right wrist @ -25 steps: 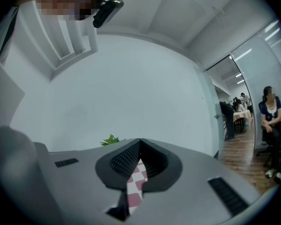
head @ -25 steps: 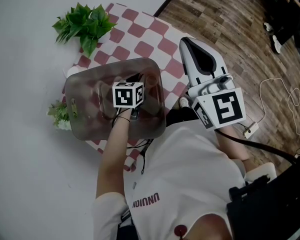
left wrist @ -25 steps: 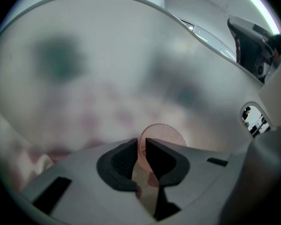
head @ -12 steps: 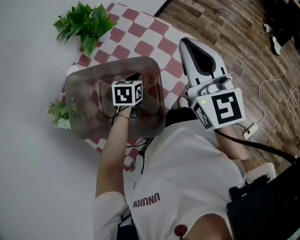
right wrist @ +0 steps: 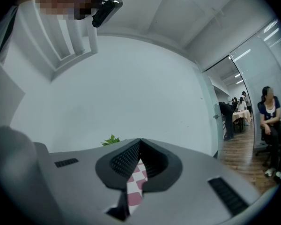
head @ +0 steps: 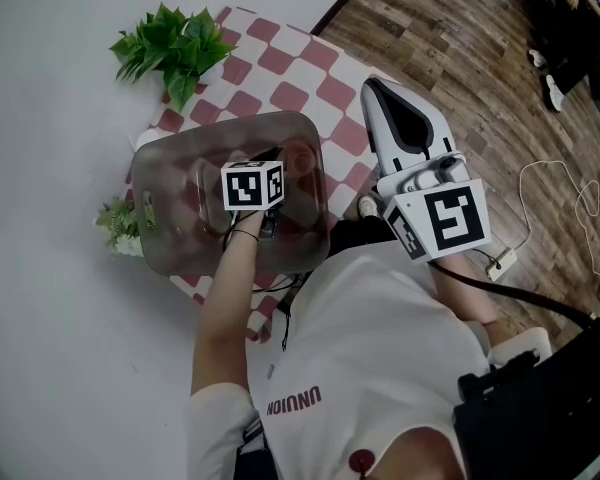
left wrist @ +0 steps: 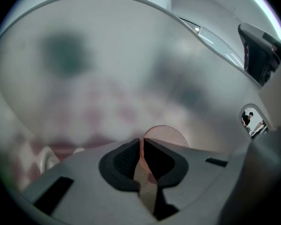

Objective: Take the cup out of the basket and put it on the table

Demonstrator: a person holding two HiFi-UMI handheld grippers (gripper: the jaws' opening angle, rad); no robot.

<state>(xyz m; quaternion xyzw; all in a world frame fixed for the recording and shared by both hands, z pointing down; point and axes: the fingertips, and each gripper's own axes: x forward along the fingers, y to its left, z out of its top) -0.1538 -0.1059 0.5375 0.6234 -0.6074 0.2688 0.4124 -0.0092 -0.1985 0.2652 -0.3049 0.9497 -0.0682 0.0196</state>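
L gripper (left wrist: 141, 144) in basket (head: 170, 168), jaws clamped on cup (left wrist: 171, 134) rim, R gripper (right wrist: 140, 143) jaws closed, empty

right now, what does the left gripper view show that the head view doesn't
Only the left gripper view: the left tongs closed on the thin pink wall of the cup, seen from inside the basket. Only the head view: the right tongs, held up off to the side, and the wooden floor beyond the table. Both: the cloudy grey basket, from inside in one and from above in the other.
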